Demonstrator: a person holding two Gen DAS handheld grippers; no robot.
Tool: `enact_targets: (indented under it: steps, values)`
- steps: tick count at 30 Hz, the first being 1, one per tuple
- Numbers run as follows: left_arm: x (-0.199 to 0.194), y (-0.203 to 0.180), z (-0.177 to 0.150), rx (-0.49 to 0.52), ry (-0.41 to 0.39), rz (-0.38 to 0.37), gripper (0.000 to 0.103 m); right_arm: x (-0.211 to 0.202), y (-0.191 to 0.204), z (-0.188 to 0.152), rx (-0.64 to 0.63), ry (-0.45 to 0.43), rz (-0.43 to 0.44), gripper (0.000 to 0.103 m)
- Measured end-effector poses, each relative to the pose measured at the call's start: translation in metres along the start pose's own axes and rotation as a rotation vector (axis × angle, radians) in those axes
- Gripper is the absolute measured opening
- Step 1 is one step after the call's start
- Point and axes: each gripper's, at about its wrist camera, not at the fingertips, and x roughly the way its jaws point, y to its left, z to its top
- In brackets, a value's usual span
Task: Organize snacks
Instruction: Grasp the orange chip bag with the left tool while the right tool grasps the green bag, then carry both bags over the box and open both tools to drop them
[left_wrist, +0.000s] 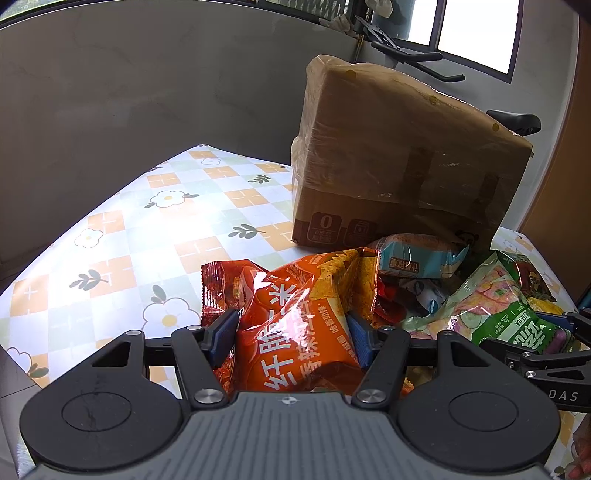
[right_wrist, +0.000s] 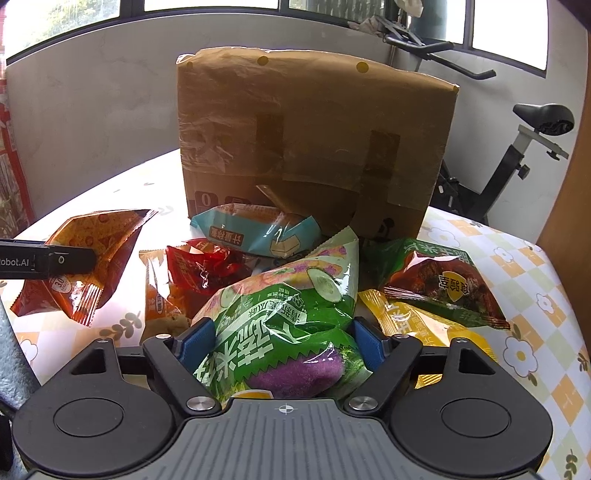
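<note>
Blue pads of the left gripper (left_wrist: 291, 338) pinch an orange snack bag (left_wrist: 295, 325) near its lower end; the right gripper (right_wrist: 284, 341) is clamped likewise on a green bag (right_wrist: 284, 314). Both bags are puffy and slippery, so I'd lift each straight up, keeping the squeeze gentle, clear of the heap before the cardboard box (right_wrist: 306, 140). Only the right wrist view shows the teal packet (right_wrist: 258, 230) whole, plus a yellow one (right_wrist: 424, 325); the left view alone shows the bare tablecloth (left_wrist: 122, 236) to the side.
</note>
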Motion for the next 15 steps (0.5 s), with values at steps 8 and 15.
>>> enact_targets:
  steps: [8,15]
  values:
    - [-0.007,0.001,0.002,-0.005,-0.024,-0.002,0.065,-0.017,-0.007,0.006,0.025,-0.04,0.066,0.058]
    - [-0.022,0.002,0.006,-0.032,-0.062,0.004,0.065,-0.036,-0.013,0.01,0.027,-0.056,0.049,0.058]
